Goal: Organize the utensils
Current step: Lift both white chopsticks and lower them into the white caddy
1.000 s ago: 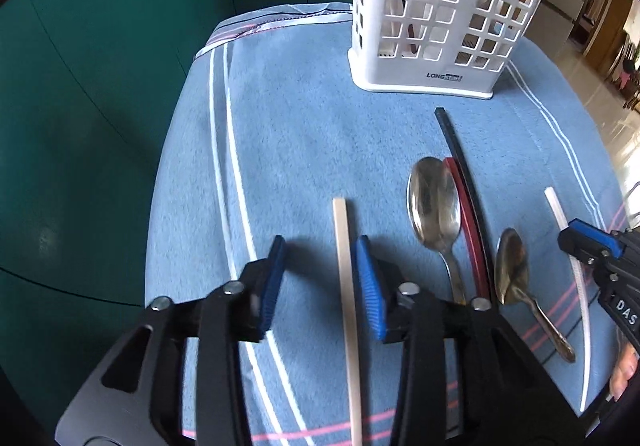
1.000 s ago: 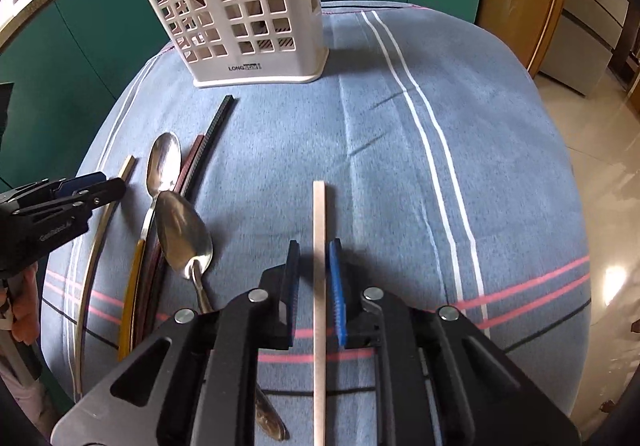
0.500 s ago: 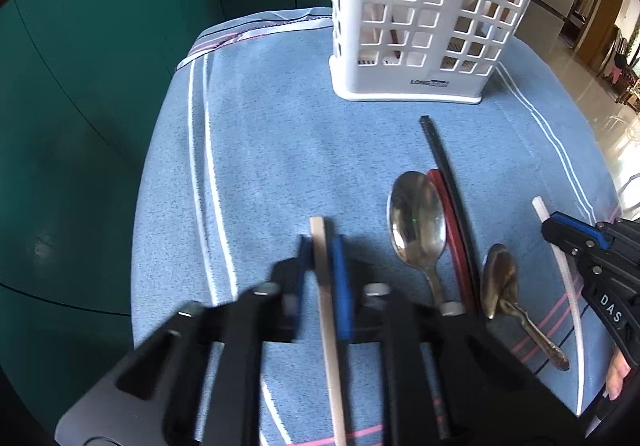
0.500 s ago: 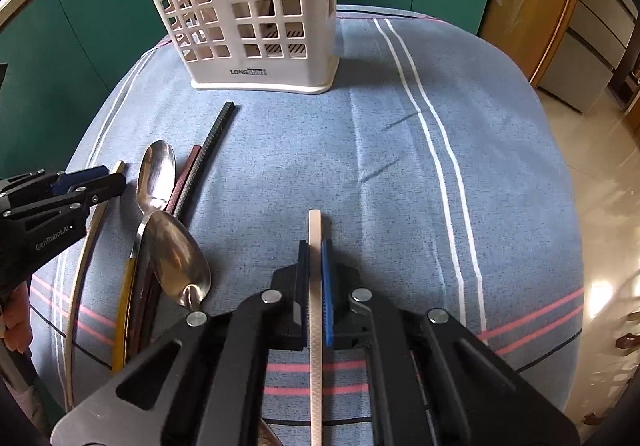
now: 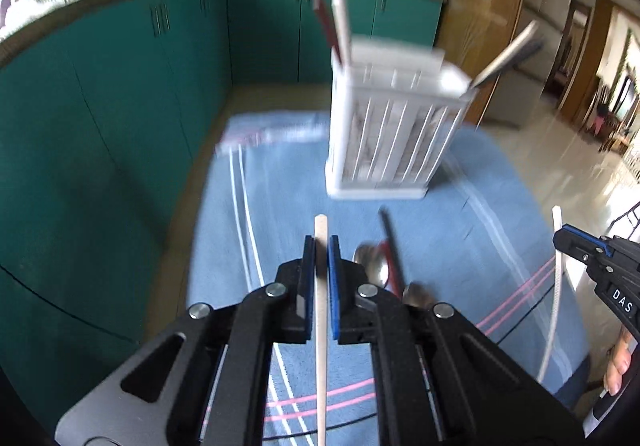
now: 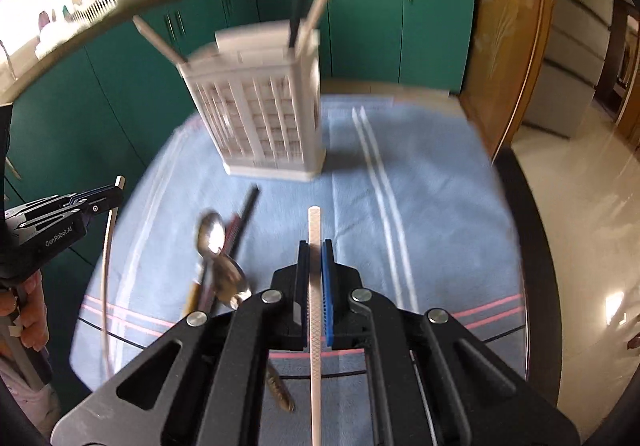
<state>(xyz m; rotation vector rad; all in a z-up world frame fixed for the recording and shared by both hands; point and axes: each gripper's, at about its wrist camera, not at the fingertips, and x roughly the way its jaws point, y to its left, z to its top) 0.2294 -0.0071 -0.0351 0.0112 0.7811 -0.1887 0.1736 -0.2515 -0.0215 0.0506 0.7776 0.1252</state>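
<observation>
My left gripper [image 5: 321, 246] is shut on a pale wooden chopstick [image 5: 321, 310] and holds it lifted above the blue cloth. My right gripper [image 6: 315, 250] is shut on a white textured chopstick [image 6: 315, 310], also lifted. The white lattice utensil basket [image 5: 388, 142] stands at the far end of the cloth and holds several sticks; it also shows in the right wrist view [image 6: 264, 114]. Two spoons [image 6: 212, 236] and dark red and black chopsticks [image 6: 242, 218] lie on the cloth between the grippers.
The blue striped cloth [image 6: 420, 206] covers a round table with a dark rim [image 6: 532, 246]. Teal cabinets [image 5: 120, 106] stand behind and to the left. A shiny tiled floor [image 6: 580, 206] lies to the right.
Both grippers have risen off the cloth with their chopsticks and tilted up, so the basket now appears lower and farther. The left gripper closed on its chopstick one second ago.
</observation>
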